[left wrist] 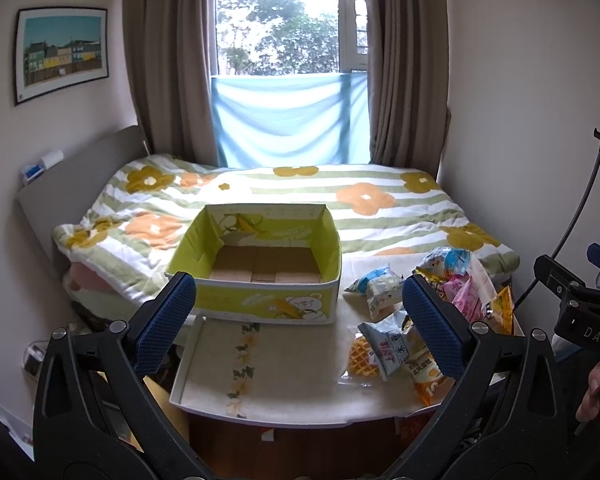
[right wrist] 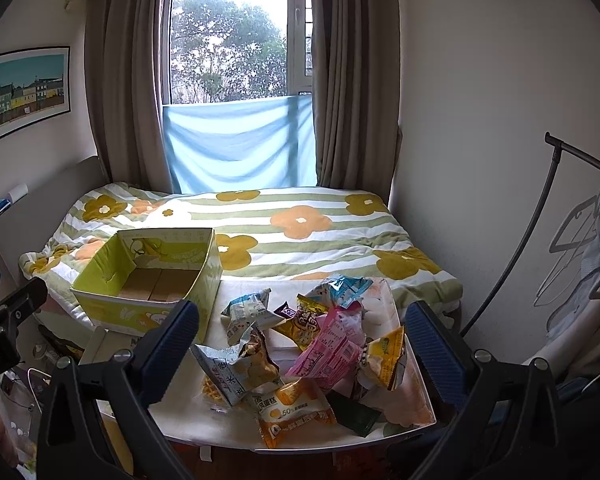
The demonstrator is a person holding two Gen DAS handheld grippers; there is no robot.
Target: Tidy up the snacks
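Left gripper (left wrist: 296, 320): spread wide, holding nothing, low in the left wrist view and aimed at the box.
Right gripper (right wrist: 300, 334): spread wide, holding nothing, hanging above the packets.
Box (left wrist: 260, 292): green and yellow cardboard, nothing in it, centre of the left view, upper left of the pile in the right view.
Snacks (right wrist: 300, 344): a loose heap of packets lying over one another on the table (left wrist: 260, 360), lower centre of the right view, lower right of the left view.
Risk: the pink packet (right wrist: 332, 346) lies across its neighbours, so a pinch there may drag two along or knock one off the table's near edge; the light box may slide if bumped.
Left view only: the bare strip of table in front of the box.
Right view only: the whole heap, and a clothes rail (right wrist: 556, 152) at the right edge.
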